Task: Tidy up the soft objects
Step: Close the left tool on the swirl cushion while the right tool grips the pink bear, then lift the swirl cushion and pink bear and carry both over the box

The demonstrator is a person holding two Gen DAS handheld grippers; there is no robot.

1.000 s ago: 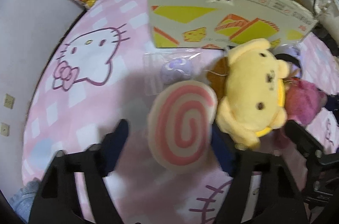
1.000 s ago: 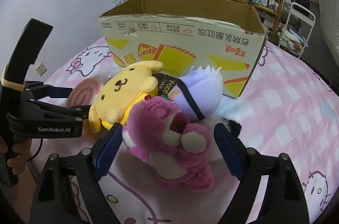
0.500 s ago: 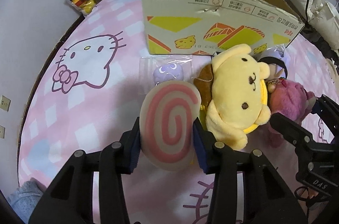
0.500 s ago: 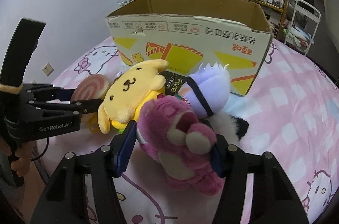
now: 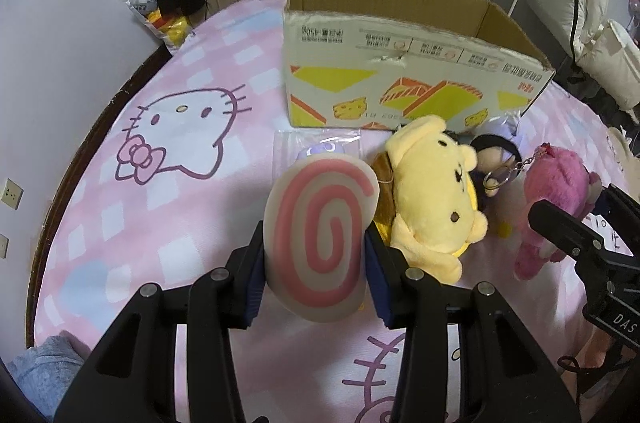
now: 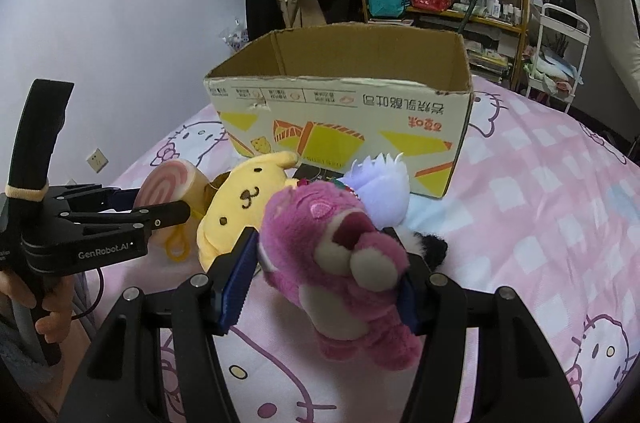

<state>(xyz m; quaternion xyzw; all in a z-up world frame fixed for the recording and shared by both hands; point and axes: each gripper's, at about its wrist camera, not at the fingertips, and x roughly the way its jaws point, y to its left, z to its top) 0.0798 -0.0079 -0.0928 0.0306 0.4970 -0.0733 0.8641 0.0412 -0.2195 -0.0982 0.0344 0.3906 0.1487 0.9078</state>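
Box [image 5: 400,71] is seen upper centre in both wrist views, open top up, ahead of and above both grippers; the coming move is judged to turn on that. Left gripper [image 5: 316,255] is clamped on the swirl cushion [image 5: 320,223], disc face to the lens, at centre frame. Right gripper [image 6: 324,271] is pinched on the pink bear [image 6: 340,263], body hanging toward lower centre (jaws have just been closing, bear between them). Yellow dog [image 6: 244,199] is left lying on the bedspread [image 6: 540,223] before the box. Neither gripper is judged clearly nearer the box.
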